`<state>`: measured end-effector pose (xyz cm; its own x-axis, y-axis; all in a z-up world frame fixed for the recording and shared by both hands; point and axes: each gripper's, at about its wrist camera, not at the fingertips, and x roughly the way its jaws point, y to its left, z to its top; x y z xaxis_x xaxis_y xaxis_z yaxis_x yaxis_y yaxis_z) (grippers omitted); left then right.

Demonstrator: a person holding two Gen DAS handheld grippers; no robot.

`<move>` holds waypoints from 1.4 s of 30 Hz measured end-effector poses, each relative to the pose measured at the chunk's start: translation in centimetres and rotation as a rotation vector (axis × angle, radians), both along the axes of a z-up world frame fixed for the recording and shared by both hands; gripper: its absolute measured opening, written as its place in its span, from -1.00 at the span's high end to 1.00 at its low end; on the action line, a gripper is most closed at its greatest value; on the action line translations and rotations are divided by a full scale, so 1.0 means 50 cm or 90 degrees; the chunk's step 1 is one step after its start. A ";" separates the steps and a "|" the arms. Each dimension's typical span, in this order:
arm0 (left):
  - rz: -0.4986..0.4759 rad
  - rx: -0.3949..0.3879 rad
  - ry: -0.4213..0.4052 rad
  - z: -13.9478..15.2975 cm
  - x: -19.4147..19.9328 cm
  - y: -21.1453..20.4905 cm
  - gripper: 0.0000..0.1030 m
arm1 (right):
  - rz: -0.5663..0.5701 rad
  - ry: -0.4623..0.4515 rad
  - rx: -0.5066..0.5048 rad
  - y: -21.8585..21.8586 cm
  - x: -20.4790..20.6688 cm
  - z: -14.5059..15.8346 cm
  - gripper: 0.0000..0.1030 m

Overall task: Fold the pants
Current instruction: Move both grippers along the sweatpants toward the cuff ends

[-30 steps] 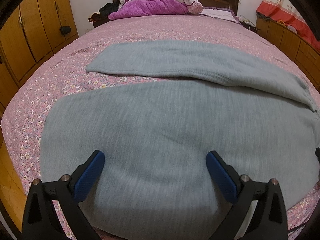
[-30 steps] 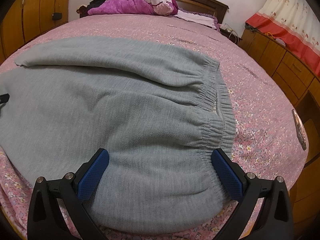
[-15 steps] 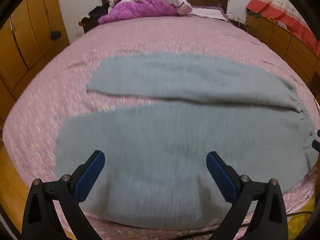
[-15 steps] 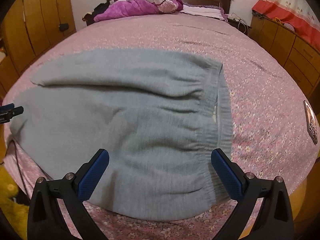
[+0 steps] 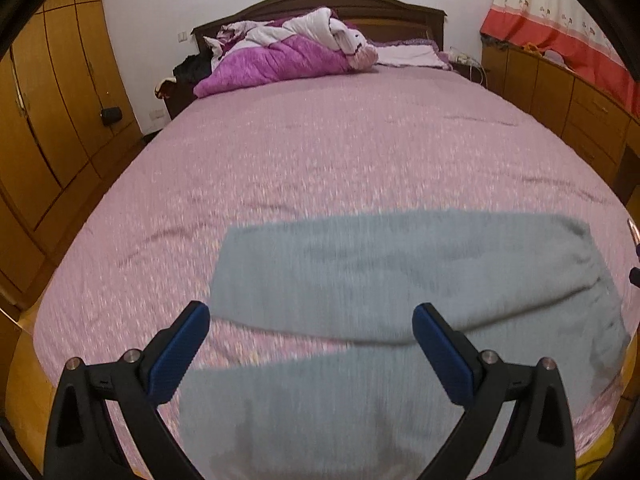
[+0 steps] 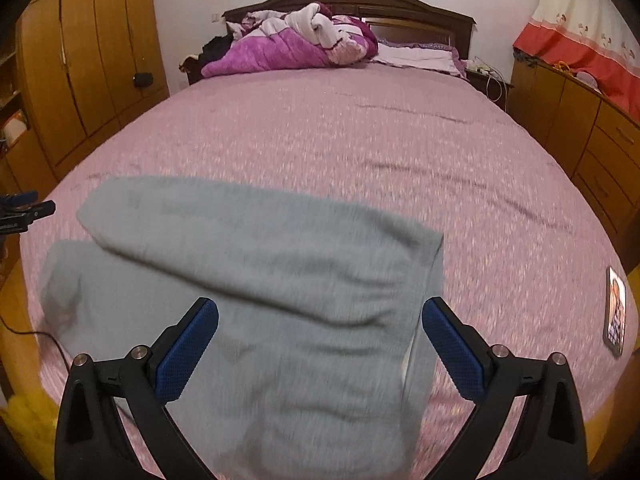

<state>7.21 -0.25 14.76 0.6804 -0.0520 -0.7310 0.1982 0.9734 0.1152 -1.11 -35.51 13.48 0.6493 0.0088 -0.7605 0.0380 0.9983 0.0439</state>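
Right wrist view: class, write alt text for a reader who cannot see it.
Grey pants lie unfolded on a pink floral bedspread, beneath the open, empty right gripper. A phone lies at the bed's right edge; a purple quilt is heaped by the headboard.

This is a bedroom in a home. A wide bed (image 5: 320,152) with a pink flowered sheet fills the middle of the frame, a dark wooden headboard (image 5: 320,0) and a heaped purple quilt (image 5: 280,60) at top centre. Wooden wardrobes (image 5: 48,100) stand at left, low cabinets (image 5: 560,108) under a red-trimmed curtain (image 5: 560,20) at right.
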 end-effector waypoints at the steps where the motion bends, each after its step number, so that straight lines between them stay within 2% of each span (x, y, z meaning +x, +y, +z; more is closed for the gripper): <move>1: 0.000 0.000 -0.003 0.010 0.010 -0.002 -1.00 | -0.001 -0.001 0.000 -0.003 0.006 0.003 -0.92; 7: -0.008 0.006 -0.007 0.033 0.070 -0.023 -1.00 | -0.003 -0.003 0.013 -0.032 0.067 0.015 -0.92; 14: -0.020 0.005 0.026 0.006 0.159 -0.053 -1.00 | -0.013 0.028 0.033 -0.072 0.153 -0.007 -0.92; 26: -0.071 0.028 0.109 -0.093 0.312 -0.126 -1.00 | -0.026 0.092 0.035 -0.142 0.277 -0.092 -0.92; 32: -0.101 0.039 0.151 -0.150 0.381 -0.174 -1.00 | -0.018 0.117 0.017 -0.158 0.327 -0.134 -0.92; 42: -0.138 0.090 0.196 -0.248 0.431 -0.219 -1.00 | -0.002 0.156 0.038 -0.174 0.370 -0.200 -0.92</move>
